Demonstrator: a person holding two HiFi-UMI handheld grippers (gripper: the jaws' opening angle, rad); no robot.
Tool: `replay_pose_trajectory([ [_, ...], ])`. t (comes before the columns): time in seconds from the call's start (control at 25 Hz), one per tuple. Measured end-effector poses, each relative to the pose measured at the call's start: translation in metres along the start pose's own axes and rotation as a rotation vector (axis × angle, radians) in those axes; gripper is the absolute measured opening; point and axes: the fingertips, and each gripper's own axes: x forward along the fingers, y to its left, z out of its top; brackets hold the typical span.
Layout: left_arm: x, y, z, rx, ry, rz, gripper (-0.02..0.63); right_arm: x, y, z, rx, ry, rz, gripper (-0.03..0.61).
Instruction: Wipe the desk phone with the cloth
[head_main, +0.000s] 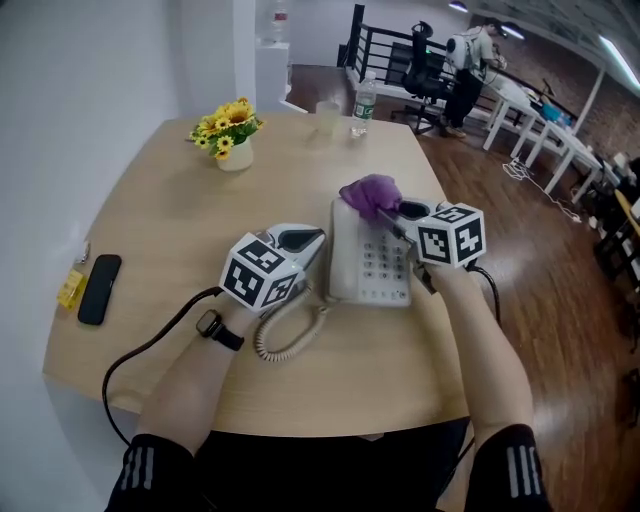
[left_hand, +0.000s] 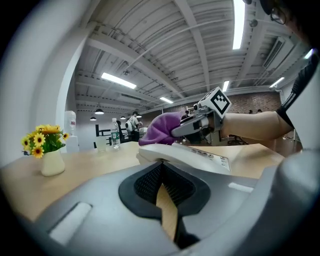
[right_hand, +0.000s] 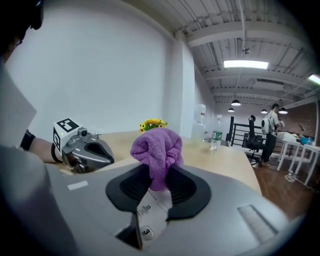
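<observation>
Right tongs (right_hand: 159, 186) pinch purple cloth (right_hand: 156, 150) at desk phone (head_main: 370, 262).

You are pinching a purple cloth (head_main: 370, 193) above an off-white desk phone (head_main: 368, 262), whose coiled cord (head_main: 290, 335) is showing a pale cream. The left gripper (head_main: 300, 238) and the right gripper (head_main: 397, 213) are both showing grey shells with black pads, each carrying black-and-white square markers. The table (head_main: 170, 230) is showing light wood. Yellow flowers (head_main: 228, 124) are standing in a white vase (head_main: 236, 155). A black device (head_main: 99, 288) is lying by a yellow tag (head_main: 70, 288). You are wearing a black watch (head_main: 212, 326) and black sleeves (head_main: 150, 470) with white stripes.
</observation>
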Motion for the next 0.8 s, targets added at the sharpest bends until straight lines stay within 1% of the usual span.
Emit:
replay_pose_trajectory([
  [0.12, 0.0, 0.001, 0.0, -0.009, -0.001, -0.003, -0.006, 0.015, 0.004, -0.016, -0.035, 0.078, 0.007, 0.101],
  [0.24, 0.0, 0.001, 0.0, -0.006, -0.001, -0.003, -0.006, 0.019, 0.005, -0.025, -0.086, 0.126, 0.002, 0.1],
  [0.32, 0.0, 0.001, 0.0, -0.009, -0.002, -0.003, -0.006, 0.015, 0.0, -0.029, -0.112, 0.155, -0.017, 0.098],
  [0.48, 0.0, 0.0, 0.0, -0.005, -0.001, -0.001, -0.006, -0.004, -0.021, -0.039, -0.161, 0.21, -0.081, 0.098],
  [0.8, 0.0, -0.001, 0.001, 0.005, 0.002, 0.0, -0.006, -0.039, -0.063, -0.05, -0.123, 0.232, -0.181, 0.098],
])
